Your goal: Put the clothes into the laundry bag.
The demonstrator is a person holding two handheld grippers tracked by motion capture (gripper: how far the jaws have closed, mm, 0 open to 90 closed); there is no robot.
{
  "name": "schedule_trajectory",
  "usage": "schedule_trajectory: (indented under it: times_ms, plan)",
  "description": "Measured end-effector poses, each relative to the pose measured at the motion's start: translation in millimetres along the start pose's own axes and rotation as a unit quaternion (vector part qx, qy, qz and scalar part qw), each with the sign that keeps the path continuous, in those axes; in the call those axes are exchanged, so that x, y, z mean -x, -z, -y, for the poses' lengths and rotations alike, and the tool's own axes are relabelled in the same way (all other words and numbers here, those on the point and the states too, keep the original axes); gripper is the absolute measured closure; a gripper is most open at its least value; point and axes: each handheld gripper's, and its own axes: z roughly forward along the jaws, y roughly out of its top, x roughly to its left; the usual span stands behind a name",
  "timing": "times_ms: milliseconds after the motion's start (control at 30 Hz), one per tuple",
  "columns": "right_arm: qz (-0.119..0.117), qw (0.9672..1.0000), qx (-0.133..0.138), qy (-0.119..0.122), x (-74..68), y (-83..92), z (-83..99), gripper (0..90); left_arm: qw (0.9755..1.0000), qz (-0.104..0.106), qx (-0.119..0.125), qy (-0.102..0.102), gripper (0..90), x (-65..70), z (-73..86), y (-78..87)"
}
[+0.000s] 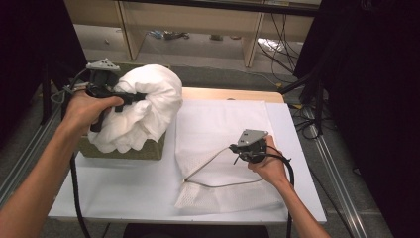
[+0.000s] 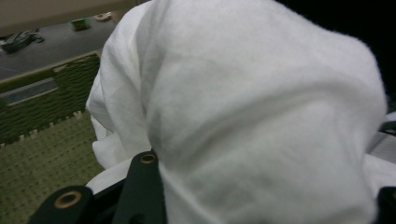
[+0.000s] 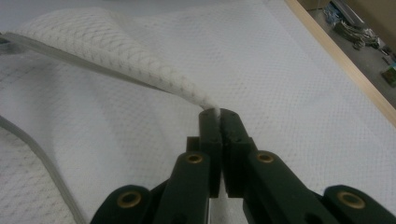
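Right gripper (image 3: 219,116) pinched tight on the raised edge of the flat white textured pillowcase (image 1: 223,124), opening it, while left gripper (image 1: 141,96), clamped around the plump white pillow (image 1: 148,94), lifted above the green woven basket (image 1: 124,148).
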Motion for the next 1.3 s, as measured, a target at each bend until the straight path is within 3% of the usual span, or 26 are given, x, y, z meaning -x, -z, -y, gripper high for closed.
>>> schedule_trajectory:
  times_ms: [100, 133, 200, 233, 433, 500, 567, 600, 633, 667, 767, 833, 933, 1100, 1133, 1167, 1200, 1267, 1300]
  plan:
    - [0.003, 0.9998, -0.004, -0.021, 1.7, 0.2, -0.6, 89.7, 0.9996, 0.026, 0.0, -0.012, 62.8, 14.4, 3.6, 0.0]
    - [0.0, 1.0, -0.001, -0.004, 5.6, -0.9, -1.6, 89.7, 0.9994, 0.031, -0.001, -0.016, 62.9, 19.3, 5.1, -0.1]
    - [0.001, 1.0, -0.001, -0.006, 8.1, -1.7, -2.7, 89.7, 0.9986, 0.047, -0.003, -0.024, 62.9, 27.9, 8.4, -0.6]
    - [0.001, 1.0, 0.001, -0.005, 9.7, -2.5, -3.3, 89.7, 0.9982, 0.057, -0.004, -0.017, 62.9, 33.6, 10.6, -0.5]
    - [-0.006, 0.9999, 0.006, -0.01, 14.9, -5.4, -4.3, 89.7, 0.9958, 0.084, 0.006, -0.037, 62.9, 60.1, 18.9, 6.4]
    - [-0.003, 0.9997, 0.004, -0.022, 14.2, -4.9, -3.7, 89.7, 0.9945, 0.097, 0.007, -0.04, 62.9, 69.2, 22.4, 9.2]
    - [-0.003, 0.9999, 0.008, -0.013, 16.1, -4.8, -3.7, 89.6, 0.9929, 0.112, 0.008, -0.039, 62.9, 78.2, 27.0, 11.2]
    - [-0.002, 0.9999, 0.009, -0.015, 16.5, -4.5, -3.7, 89.7, 0.9918, 0.121, 0.003, -0.041, 62.9, 82.1, 29.5, 11.8]
    - [0.001, 0.9992, 0.004, -0.04, 13.7, -2.6, -3.3, 89.7, 0.9907, 0.13, 0.003, -0.041, 62.9, 85.7, 32.9, 11.3]
    - [-0.003, 0.9998, 0.012, -0.017, 17.7, -3.3, -3.5, 89.7, 0.9899, 0.136, -0.002, -0.04, 62.9, 90.2, 36.3, 11.2]
    - [0.0, 0.9995, 0.012, -0.028, 18.7, -1.1, -2.9, 89.6, 0.9861, 0.16, -0.006, -0.046, 62.9, 103.3, 47.1, 7.4]
    - [-0.001, 0.9997, 0.015, -0.018, 21.3, -0.8, -3.9, 89.6, 0.9841, 0.172, -0.009, -0.045, 62.9, 111.8, 53.9, 4.0]
    - [0.001, 0.9995, 0.018, -0.024, 21.2, 1.1, -6.5, 89.7, 0.9788, 0.197, -0.018, -0.052, 62.9, 122.9, 62.0, -0.6]
    - [-0.005, 0.9996, 0.021, -0.02, 21.7, 0.3, -8.3, 89.7, 0.9729, 0.218, -0.029, -0.071, 62.7, 141.2, 72.0, -4.3]
    - [-0.005, 0.9995, 0.019, -0.027, 21.2, 0.3, -8.0, 89.7, 0.9735, 0.217, -0.028, -0.067, 62.7, 144.7, 74.0, -4.6]
    - [-0.006, 0.9996, 0.022, -0.019, 22.4, -0.4, -8.0, 89.7, 0.9724, 0.22, -0.031, -0.071, 62.6, 146.8, 75.5, -5.2]
    - [-0.007, 0.9995, 0.019, -0.024, 22.0, -0.4, -8.0, 89.7, 0.9698, 0.229, -0.031, -0.078, 62.6, 147.2, 76.5, -6.8]
    - [-0.006, 0.9996, 0.02, -0.021, 22.7, -0.7, -7.7, 89.7, 0.9702, 0.229, -0.032, -0.071, 62.6, 150.7, 80.2, -8.6]
    - [-0.006, 0.9996, 0.02, -0.021, 22.7, -0.6, -7.7, 89.7, 0.9683, 0.237, -0.032, -0.073, 62.6, 152.0, 81.4, -10.1]
